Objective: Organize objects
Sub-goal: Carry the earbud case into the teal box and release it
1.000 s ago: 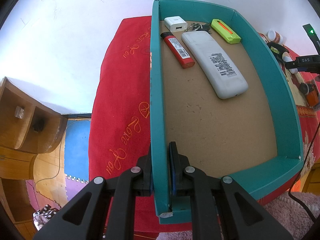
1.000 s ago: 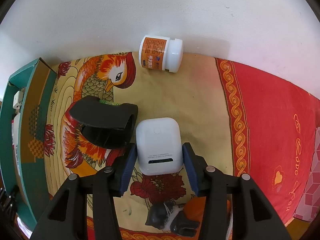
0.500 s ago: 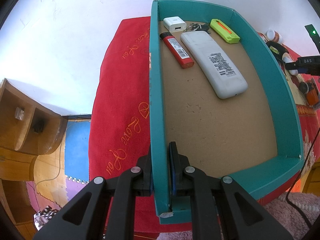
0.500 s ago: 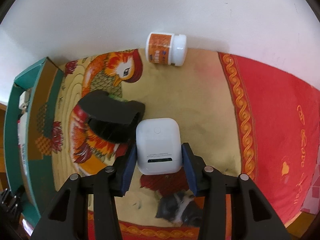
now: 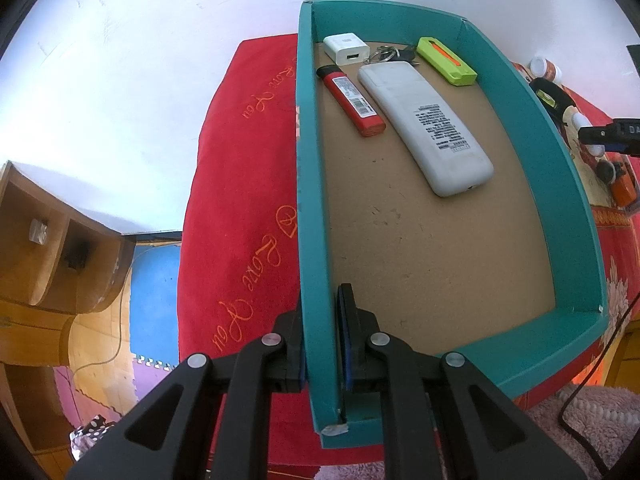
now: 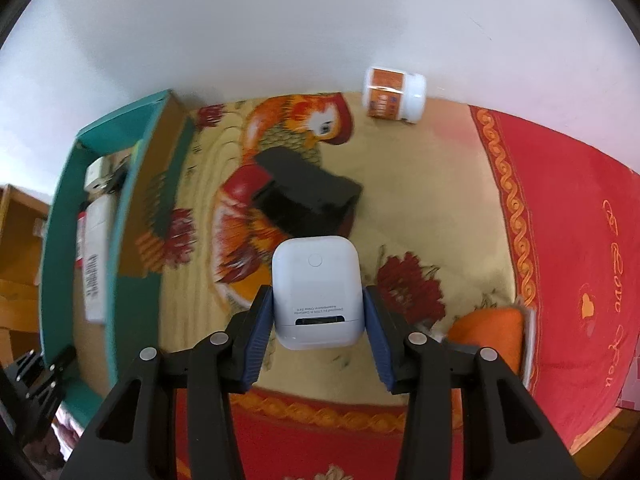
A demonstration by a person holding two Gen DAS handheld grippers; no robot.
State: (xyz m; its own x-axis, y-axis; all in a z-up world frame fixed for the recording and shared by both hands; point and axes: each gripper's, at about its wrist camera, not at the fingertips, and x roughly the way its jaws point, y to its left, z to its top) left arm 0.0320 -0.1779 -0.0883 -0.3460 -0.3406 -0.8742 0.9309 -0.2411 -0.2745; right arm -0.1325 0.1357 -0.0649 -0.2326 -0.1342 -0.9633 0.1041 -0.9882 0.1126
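My left gripper (image 5: pixel 322 320) is shut on the near left wall of a teal tray (image 5: pixel 310 184) with a brown floor. At the tray's far end lie a white remote (image 5: pixel 424 124), a red lighter (image 5: pixel 352 100), a white charger (image 5: pixel 346 49), keys (image 5: pixel 390 54) and a lime-green cutter (image 5: pixel 446 61). My right gripper (image 6: pixel 319 308) is shut on a white earbud case (image 6: pixel 318 292), held above the patterned cloth. The teal tray (image 6: pixel 60 216) shows at the left of the right wrist view.
A black tape measure (image 6: pixel 308 196) lies on the cloth beyond the case. A white-capped orange bottle (image 6: pixel 394 94) lies by the wall. An orange object (image 6: pixel 488 330) sits near right. The red cloth (image 5: pixel 240 208) covers the table; wooden shelves (image 5: pixel 44 256) stand left.
My right gripper has lifted the earbud case and carried it leftward toward the tray; the bottle and tape measure have shifted right in its view. The left gripper has kept still on the tray wall.
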